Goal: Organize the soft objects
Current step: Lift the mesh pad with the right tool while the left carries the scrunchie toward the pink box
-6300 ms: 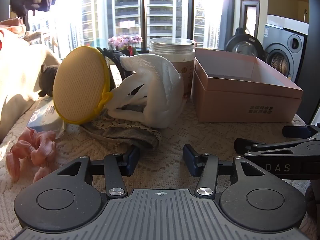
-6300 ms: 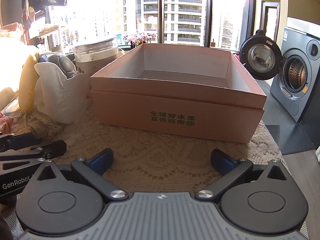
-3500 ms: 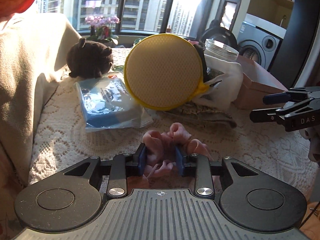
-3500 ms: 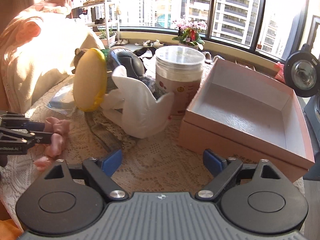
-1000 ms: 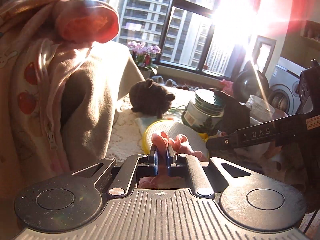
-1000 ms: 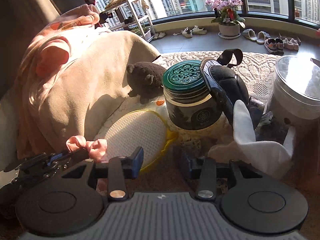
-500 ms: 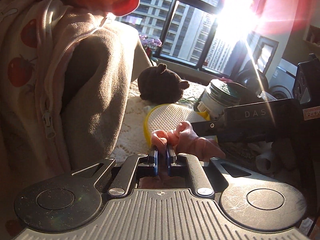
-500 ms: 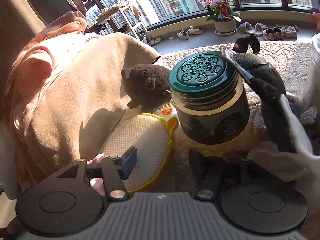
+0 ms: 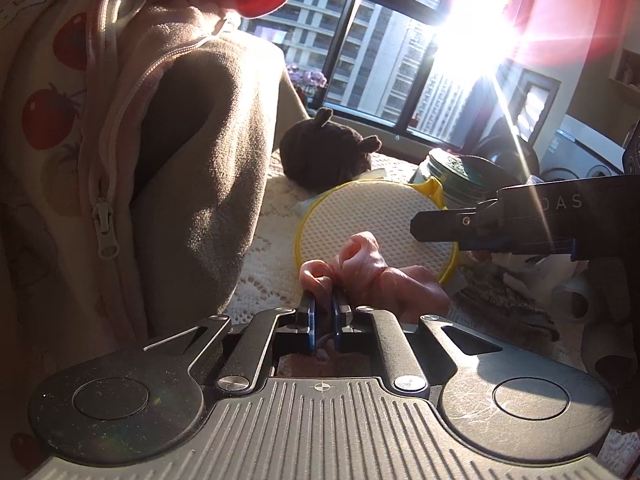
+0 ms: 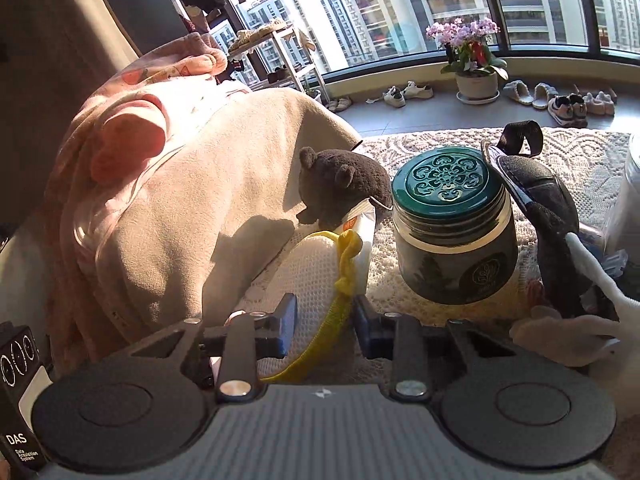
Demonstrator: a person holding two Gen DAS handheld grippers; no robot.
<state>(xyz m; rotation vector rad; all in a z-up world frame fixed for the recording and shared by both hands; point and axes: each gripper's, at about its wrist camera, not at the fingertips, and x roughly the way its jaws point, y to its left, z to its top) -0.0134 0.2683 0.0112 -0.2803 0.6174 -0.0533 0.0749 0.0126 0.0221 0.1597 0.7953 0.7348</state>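
Note:
My left gripper (image 9: 323, 312) is shut on a pink scrunchie (image 9: 372, 272) and holds it above the lace cloth. A round yellow-rimmed mesh pad (image 9: 372, 228) lies flat behind it. In the right wrist view my right gripper (image 10: 323, 320) is open, its fingers on either side of the yellow rim of the pad (image 10: 316, 276). A brown plush bear (image 9: 324, 156) sits behind the pad; it also shows in the right wrist view (image 10: 340, 188). The right gripper reaches in from the right in the left wrist view (image 9: 496, 224).
A green-lidded jar (image 10: 452, 232) stands right of the pad. A black sleep mask (image 10: 540, 216) and white fabric (image 10: 592, 292) lie further right. A beige and pink garment pile (image 10: 160, 200) fills the left. A lace cloth (image 9: 268, 268) covers the table.
My right gripper has moved closer to the mesh pad, its fingers now straddling the yellow rim. My left gripper still holds the scrunchie and has shifted slightly nearer the pad.

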